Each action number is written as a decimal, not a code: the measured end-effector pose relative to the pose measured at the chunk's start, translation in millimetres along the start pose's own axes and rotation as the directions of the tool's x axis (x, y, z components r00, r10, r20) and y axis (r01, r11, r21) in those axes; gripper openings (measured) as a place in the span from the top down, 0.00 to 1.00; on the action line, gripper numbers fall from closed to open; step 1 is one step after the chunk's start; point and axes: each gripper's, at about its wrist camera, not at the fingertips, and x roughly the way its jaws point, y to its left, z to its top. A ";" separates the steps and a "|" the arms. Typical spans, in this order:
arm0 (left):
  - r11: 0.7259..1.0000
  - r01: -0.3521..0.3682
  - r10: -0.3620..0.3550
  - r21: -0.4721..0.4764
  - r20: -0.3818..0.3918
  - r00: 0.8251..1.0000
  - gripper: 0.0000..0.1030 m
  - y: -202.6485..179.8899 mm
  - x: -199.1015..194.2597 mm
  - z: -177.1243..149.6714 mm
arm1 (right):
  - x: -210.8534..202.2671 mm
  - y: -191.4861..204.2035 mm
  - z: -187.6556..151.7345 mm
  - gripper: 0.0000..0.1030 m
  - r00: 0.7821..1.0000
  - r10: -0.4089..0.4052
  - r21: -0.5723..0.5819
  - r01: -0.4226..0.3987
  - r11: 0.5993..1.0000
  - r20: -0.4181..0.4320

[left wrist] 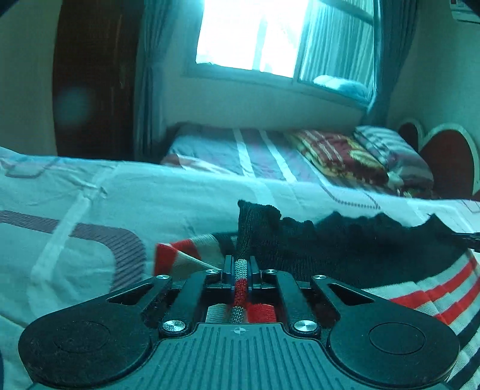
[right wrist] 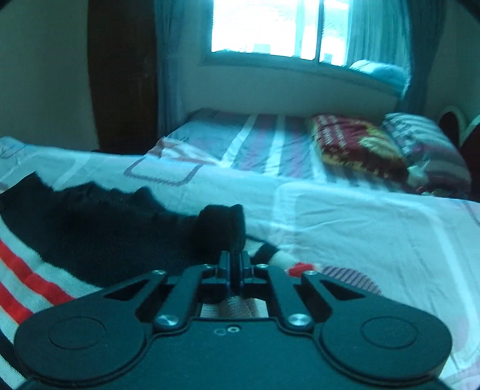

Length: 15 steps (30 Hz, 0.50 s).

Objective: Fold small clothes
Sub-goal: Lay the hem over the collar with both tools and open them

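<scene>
While both grippers clamp the same sweater (left wrist: pixel 345 249), it stretches between them across the near part of the bed (left wrist: pixel 180 195). Seen from the left wrist, the left gripper (left wrist: pixel 241 268) has its jaws drawn narrow on a bunched strip of knit, black at the tip, then grey and red where it runs back between the fingers (left wrist: pixel 228 270). From that pinch the sweater's black ribbed edge runs right in a wavy line, raised off the sheet, and its red, white and dark stripes fall away at the near right. A red and pale striped part lies on the sheet just left of the left gripper.

From the right wrist, the right gripper (right wrist: pixel 235 270) is likewise pinched tight on a black fold of the sweater (right wrist: pixel 114 237), which pokes up beyond the fingertips. The black edge runs left from there, with red and white stripes at the near left. A small red and white piece just right of the jaws is perhaps a cuff; the blur leaves that unsure.

Farther off, a folded red blanket (right wrist: pixel 354 144) and a striped pillow (right wrist: pixel 426 144) rest at the far right, under a bright window (right wrist: pixel 264 27) with curtains.
</scene>
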 end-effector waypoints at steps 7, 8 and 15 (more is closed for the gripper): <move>0.997 -0.052 0.054 0.055 -0.053 0.997 0.86 -3.6 9.2 -6.6 | 14.5 -5.6 -11.5 0.92 0.995 -0.055 -0.009 0.055 0.998 -0.078; 0.996 -0.058 0.061 0.063 -0.055 0.997 0.76 -2.3 7.0 -4.5 | 9.4 -7.7 -8.3 0.84 0.997 -0.046 0.006 0.047 0.999 -0.060; 0.996 0.042 -0.045 0.074 0.043 0.998 0.23 -62.6 -20.7 14.4 | -28.3 54.1 -5.0 0.58 0.986 0.158 -0.084 -0.154 0.985 0.047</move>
